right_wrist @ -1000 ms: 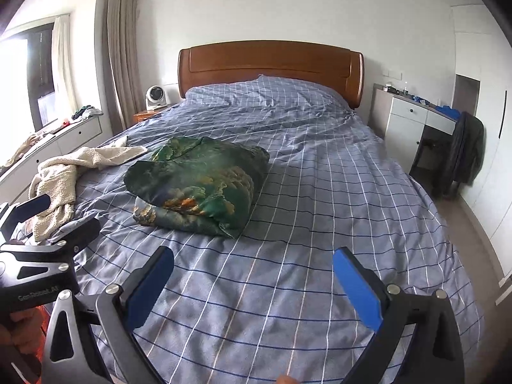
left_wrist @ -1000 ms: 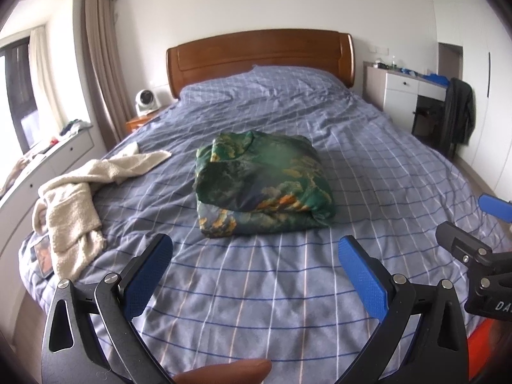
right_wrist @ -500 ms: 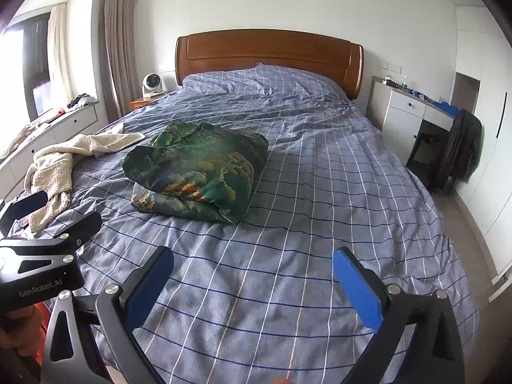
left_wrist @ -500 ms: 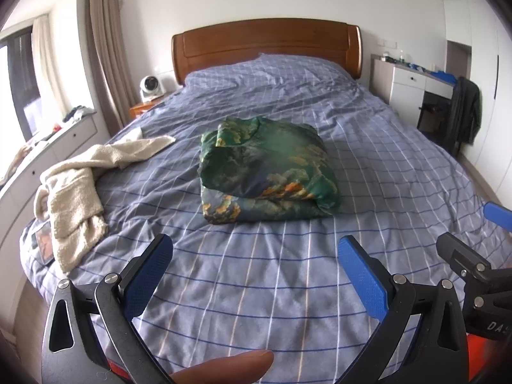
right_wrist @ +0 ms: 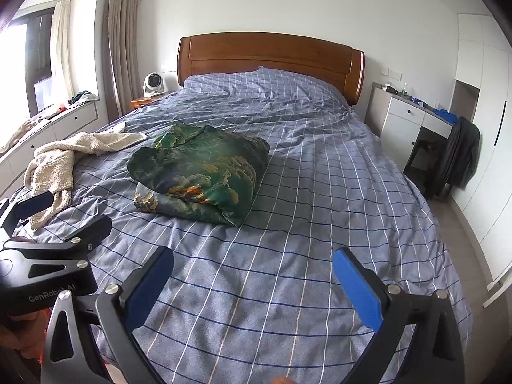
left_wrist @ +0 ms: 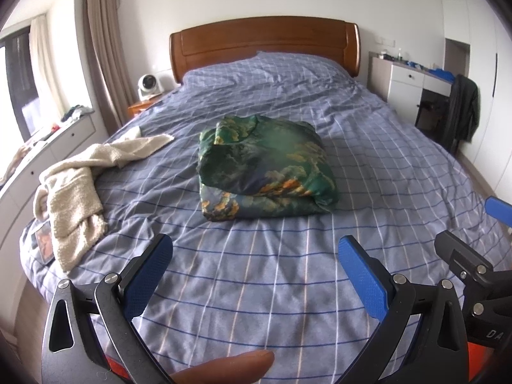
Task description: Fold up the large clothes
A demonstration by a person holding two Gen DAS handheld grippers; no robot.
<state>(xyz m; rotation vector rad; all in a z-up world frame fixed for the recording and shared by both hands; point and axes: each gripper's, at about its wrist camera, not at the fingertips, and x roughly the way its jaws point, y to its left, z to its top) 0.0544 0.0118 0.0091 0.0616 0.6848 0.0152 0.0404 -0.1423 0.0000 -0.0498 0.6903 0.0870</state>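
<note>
Blue checked bedding [left_wrist: 256, 288] fills the foreground, where the left hand-held gripper [left_wrist: 256, 275] and right hand-held gripper [right_wrist: 252, 281] both hover with jaws spread wide, holding nothing. Beyond them, mid-bed, lies the folded green patterned garment [left_wrist: 262, 166], possibly a quilt cover, with a cream towel [left_wrist: 76, 192] crumpled well apart at the left edge; farthest back stands the wooden headboard [left_wrist: 265, 41]

Both grippers spread wide, holding nothing.
Left gripper [left_wrist: 256, 272] level beside right gripper [right_wrist: 252, 275], blue pads [left_wrist: 361, 275] far apart; a fingertip [left_wrist: 230, 366] just beneath the left one.
</note>
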